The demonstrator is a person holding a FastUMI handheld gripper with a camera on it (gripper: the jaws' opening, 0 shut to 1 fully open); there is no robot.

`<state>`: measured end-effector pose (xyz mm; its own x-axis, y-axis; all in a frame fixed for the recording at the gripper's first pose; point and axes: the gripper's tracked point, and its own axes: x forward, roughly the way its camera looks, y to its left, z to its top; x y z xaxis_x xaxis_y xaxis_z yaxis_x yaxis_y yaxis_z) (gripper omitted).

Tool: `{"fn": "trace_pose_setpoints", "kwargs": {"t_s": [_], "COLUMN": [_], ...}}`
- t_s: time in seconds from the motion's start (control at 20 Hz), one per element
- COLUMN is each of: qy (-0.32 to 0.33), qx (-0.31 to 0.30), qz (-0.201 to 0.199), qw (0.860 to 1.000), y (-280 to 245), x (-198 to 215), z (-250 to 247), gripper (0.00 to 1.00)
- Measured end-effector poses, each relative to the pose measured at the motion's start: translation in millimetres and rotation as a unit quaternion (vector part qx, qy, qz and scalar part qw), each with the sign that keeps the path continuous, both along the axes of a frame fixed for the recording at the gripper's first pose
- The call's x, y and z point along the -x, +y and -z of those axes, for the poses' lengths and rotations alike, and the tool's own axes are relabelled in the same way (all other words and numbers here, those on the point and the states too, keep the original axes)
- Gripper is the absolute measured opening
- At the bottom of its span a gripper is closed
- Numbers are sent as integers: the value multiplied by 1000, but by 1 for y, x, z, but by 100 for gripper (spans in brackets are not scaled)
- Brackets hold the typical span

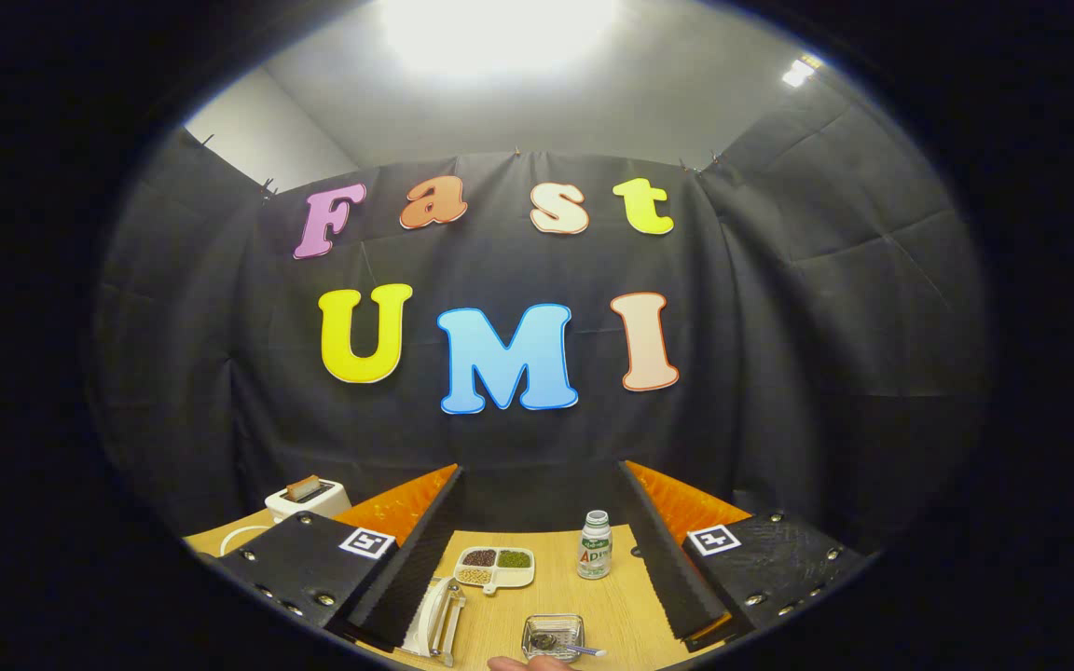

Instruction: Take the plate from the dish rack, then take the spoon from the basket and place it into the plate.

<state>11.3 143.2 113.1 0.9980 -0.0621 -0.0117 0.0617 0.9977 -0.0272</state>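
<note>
My gripper (542,471) is open wide, and the table (551,596) shows between its two fingers. A white plate (424,617) stands on edge in a small metal dish rack (452,623), close against the inner side of the left finger. A small wire basket (553,636) sits on the table between the fingers, nearer to me. A spoon (578,649) lies in it with its handle pointing out to the right. Nothing is held between the fingers.
A divided white dish (495,567) of beans and a small capped bottle (595,545) stand farther back between the fingers. A white toaster (306,499) with a slice in it sits beyond the left finger. Part of a person's hand (528,664) shows near the basket.
</note>
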Motion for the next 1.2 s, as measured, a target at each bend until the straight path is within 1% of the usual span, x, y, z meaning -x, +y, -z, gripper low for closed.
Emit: {"fn": "trace_pose_setpoints", "kwargs": {"t_s": [0.1, 0.2, 0.3, 0.5, 0.6, 0.8, 0.9, 1.1, 1.2], "qy": [41, 78, 125, 229, 260, 302, 340, 427, 449], "qx": [0, -18, -41, -61, -70, -88, -89, -115, -115], "qz": [-2, -21, -35, -71, -82, -89, -89, -87, -86], "qw": [999, 997, 991, 969, 960, 945, 932, 893, 882], "y": [11, 32, 47, 81, 94, 109, 116, 138, 149], "x": [-6, -14, -17, -29, -34, -41, -42, -40, -43], "z": [10, 17, 31, 61, 69, 82, 95, 120, 129], "gripper": [98, 98, 99, 99, 99, 99, 99, 99, 99]}}
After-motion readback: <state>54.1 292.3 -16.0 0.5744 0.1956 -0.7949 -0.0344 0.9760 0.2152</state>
